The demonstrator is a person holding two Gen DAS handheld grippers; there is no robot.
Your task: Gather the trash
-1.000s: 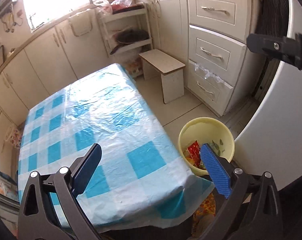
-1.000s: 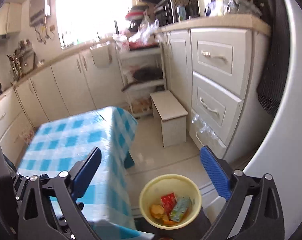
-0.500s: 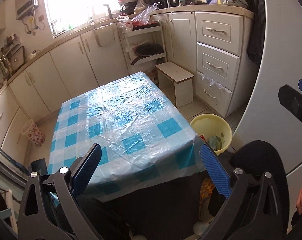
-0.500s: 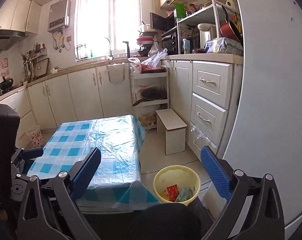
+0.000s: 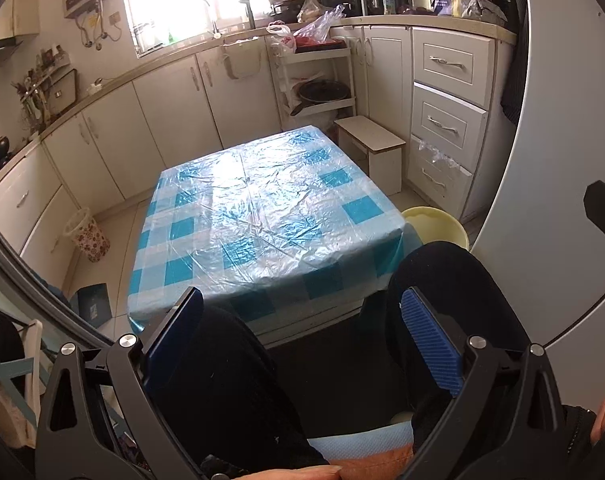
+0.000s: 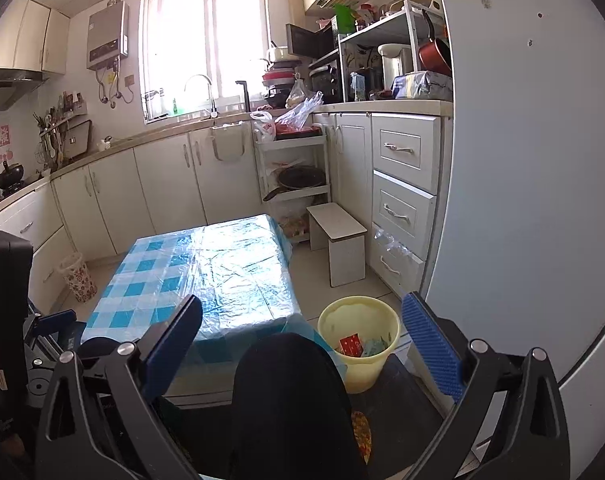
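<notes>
A yellow bin [image 6: 358, 334] stands on the floor at the table's right corner, holding a red wrapper [image 6: 350, 345] and a greenish packet [image 6: 376, 346]. Only its rim [image 5: 436, 222] shows in the left wrist view. The low table [image 5: 262, 216] has a blue-checked cloth under clear plastic, with nothing on it. My left gripper [image 5: 302, 340] is open and empty, held back over the person's dark-trousered knees. My right gripper [image 6: 302, 344] is open and empty, also held back above a knee, well short of the bin.
A white fridge [image 6: 522, 200] fills the right side. A small white stool [image 6: 338, 240] stands by the drawers [image 6: 402, 200]. A shelf trolley [image 6: 294, 168] and cabinets line the back wall. A floral basket [image 5: 87, 234] sits on the floor at left.
Both grippers have pulled back and risen away from the table and bin. The table now looks smaller and the person's knees have come into view. Both stayed open.
</notes>
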